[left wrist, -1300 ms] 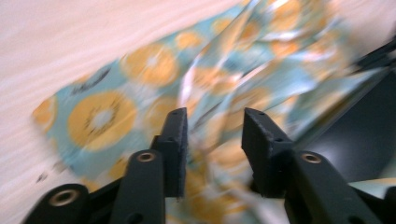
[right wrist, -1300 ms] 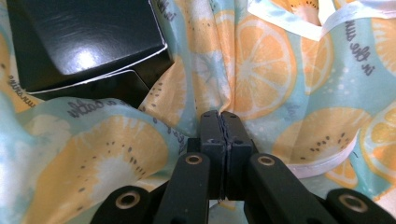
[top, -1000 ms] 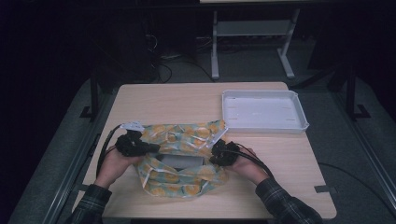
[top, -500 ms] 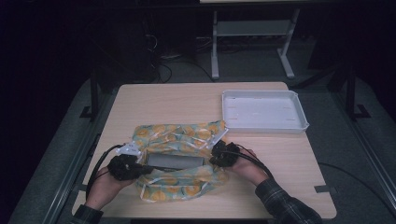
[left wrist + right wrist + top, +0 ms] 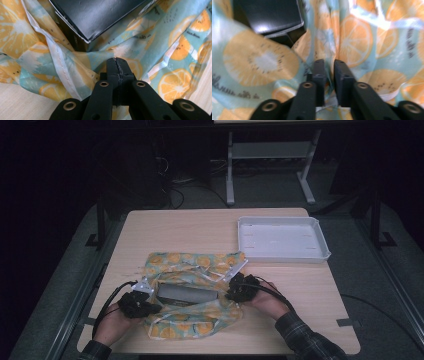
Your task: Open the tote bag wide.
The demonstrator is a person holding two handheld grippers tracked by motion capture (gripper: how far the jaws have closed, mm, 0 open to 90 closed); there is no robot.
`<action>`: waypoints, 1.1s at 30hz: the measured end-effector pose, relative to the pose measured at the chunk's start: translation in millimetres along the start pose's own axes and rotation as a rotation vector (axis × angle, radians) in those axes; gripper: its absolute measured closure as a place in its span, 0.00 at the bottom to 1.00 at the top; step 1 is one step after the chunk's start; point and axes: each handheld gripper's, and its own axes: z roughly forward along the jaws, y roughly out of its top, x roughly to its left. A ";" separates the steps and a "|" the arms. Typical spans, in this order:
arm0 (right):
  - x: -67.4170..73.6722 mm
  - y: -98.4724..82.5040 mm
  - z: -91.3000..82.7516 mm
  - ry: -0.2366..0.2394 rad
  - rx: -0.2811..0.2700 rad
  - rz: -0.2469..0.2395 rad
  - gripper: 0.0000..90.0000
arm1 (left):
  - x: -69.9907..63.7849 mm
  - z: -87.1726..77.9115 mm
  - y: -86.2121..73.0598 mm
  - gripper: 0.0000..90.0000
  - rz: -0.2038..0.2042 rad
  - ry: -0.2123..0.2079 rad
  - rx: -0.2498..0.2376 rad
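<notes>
The left gripper has its black jaws pressed together on a fold of the thin cloth printed with orange slices on pale blue, and since a second ago it has drawn that fold down toward the person's near left corner, away from the upper edge of the fabric where it was. The right gripper sits where it was at the cloth's right side, but its jaws have just been opening: a narrow gap now stands between them with cloth in it, so that grip seems to be letting go. Between the two lies the flat black rectangular box, uncovered on top in the middle of the cloth on the light wooden table. Judging by this, the left flap is being pulled taut for wrapping the box. The empty white plastic tray stands well apart at the far right
</notes>
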 end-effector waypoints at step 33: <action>35.4 52.4 -16.3 0.098 -0.200 -0.169 0.49 | -2.8 -4.0 2.4 1.00 0.008 -0.019 -0.024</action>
